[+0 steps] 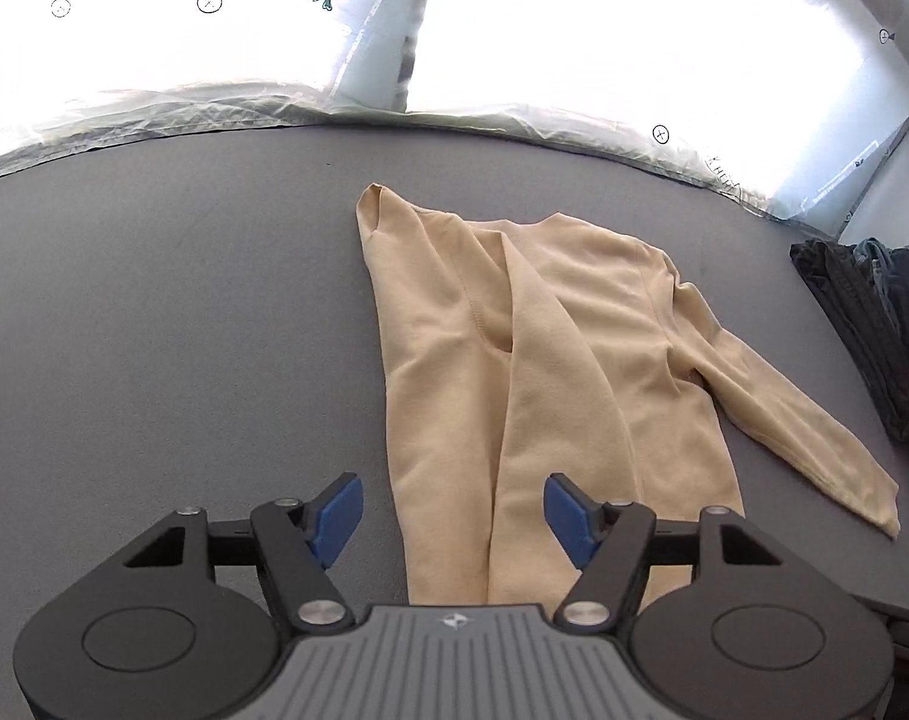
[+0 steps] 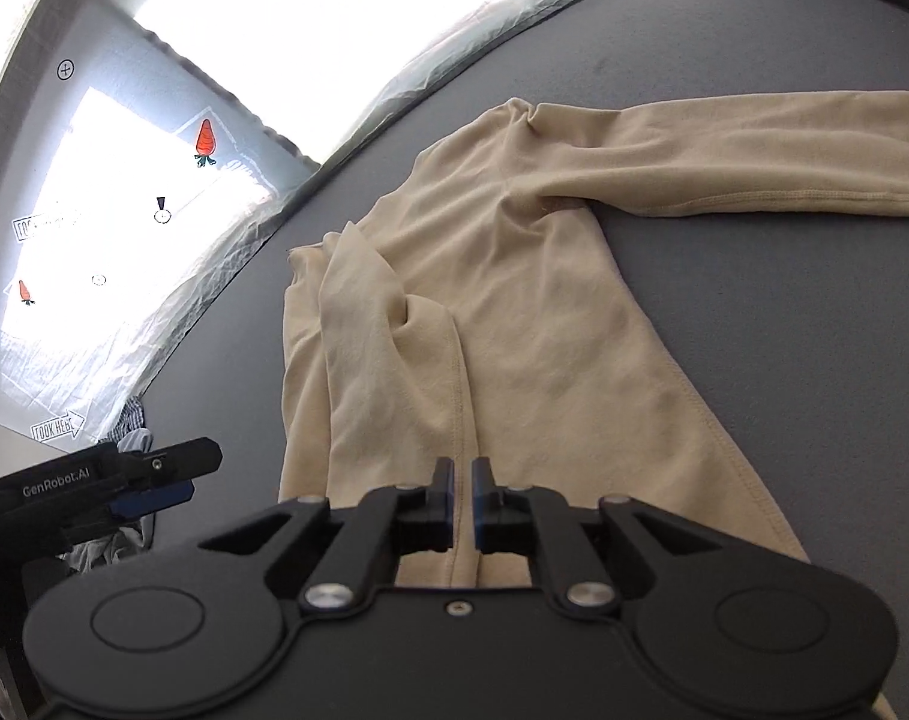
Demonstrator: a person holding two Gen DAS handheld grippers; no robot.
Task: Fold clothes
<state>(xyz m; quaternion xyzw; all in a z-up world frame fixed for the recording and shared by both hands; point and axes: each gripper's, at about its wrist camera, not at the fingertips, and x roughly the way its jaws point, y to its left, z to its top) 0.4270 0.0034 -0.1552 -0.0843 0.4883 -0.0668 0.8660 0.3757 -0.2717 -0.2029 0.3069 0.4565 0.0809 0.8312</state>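
A beige long-sleeved top (image 1: 550, 324) lies on the grey table (image 1: 172, 312), its left side and sleeve folded in over the body, the right sleeve stretched out to the right. My left gripper (image 1: 453, 510) is open just above the top's near hem, blue pads apart. In the right wrist view the top (image 2: 514, 312) fills the middle. My right gripper (image 2: 462, 495) has its fingers nearly together over the near edge of the folded sleeve; whether cloth is pinched between them does not show. The left gripper also shows in the right wrist view (image 2: 148, 480) at the left.
A pile of dark clothes (image 1: 874, 324) lies at the table's right edge. Crinkled plastic sheeting (image 1: 214, 108) runs along the far edge. More crumpled cloth (image 2: 124, 444) lies at the left beyond the left gripper.
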